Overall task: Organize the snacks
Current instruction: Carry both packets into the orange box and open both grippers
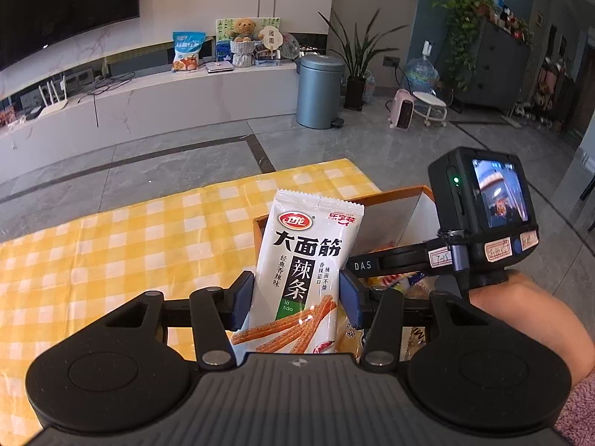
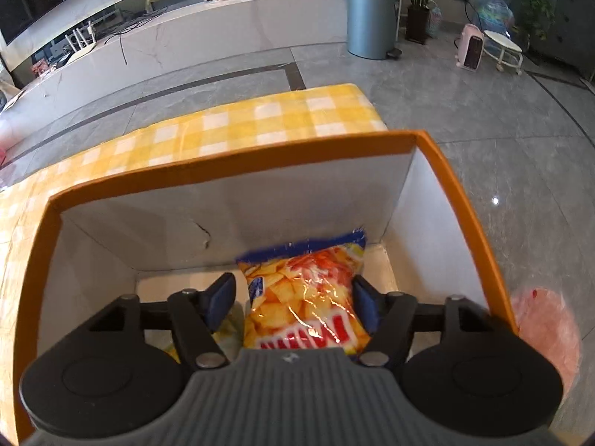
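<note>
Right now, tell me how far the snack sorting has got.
Done: the yellow chip bag already lies inside the orange-rimmed box, with the right gripper down in the box around it, a gap showing at the left pad.

In hand: the left gripper is clamped on the white spicy-strip packet, held upright near the box.

Left: that packet is not yet in the box. Whether other snacks wait outside is not visible.

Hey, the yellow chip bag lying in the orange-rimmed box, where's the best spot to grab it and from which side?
Grip the yellow crinkly chip bag across its narrow middle, coming from above into the open-topped orange-rimmed box. It lies flat on the bottom with walls all round, and its puffy sides sit between the pads of the right tongs.
</note>
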{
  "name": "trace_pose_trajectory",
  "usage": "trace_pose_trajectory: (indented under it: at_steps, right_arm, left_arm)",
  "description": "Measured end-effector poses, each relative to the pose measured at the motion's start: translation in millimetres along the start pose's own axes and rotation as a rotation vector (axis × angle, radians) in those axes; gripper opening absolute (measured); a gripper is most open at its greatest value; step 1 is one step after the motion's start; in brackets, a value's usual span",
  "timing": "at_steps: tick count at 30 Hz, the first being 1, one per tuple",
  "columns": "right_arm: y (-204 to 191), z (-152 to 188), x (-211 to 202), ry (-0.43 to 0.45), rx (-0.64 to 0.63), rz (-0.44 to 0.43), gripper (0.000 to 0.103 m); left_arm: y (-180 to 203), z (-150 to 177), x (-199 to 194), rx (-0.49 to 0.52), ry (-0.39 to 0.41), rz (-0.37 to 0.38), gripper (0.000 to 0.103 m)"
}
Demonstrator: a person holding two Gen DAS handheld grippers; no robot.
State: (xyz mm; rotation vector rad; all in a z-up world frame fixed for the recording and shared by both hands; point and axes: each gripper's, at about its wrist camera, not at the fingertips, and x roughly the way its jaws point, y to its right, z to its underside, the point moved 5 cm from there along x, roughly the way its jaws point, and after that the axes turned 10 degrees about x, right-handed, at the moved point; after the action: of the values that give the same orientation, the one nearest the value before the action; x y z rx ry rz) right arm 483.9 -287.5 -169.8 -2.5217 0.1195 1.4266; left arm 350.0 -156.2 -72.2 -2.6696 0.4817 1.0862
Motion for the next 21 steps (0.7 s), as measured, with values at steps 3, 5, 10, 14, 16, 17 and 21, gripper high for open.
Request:
trace_pose_trajectory:
  at_steps: [3,5,10,14,16,17,21]
  right_arm:
    - [-3,0,-5,0.006,-0.015,0.006,0.073]
    - [-5,0,-12,0.004,-0.026,-0.020,0.078]
    - [-6,1,-39,0.040,-0.061,-0.047,0.086]
    - [16,-5,-66,0.115,-0.003,-0.037,0.093]
    - [28,-5,-79,0.122,0.050,-0.118,0.094]
    - [34,-5,-84,0.131,0.074,-0.147,0.093]
    - [46,-7,-98,0.179,0.096,-0.115,0.092]
  left_arm:
    - [3,-5,-3,0.031,-0.012,-0.007,0.056]
    - [5,-10,-4,0.038,-0.024,-0.008,0.056]
    - [13,-26,-1,0.028,-0.040,-0.016,0.056]
    - [17,-33,8,-0.041,-0.055,-0.034,0.056]
    - [21,-36,16,-0.074,-0.074,-0.028,0.056]
    - [22,-37,20,-0.097,-0.087,-0.007,0.056]
    - [25,-35,39,-0.197,-0.150,0.068,0.056]
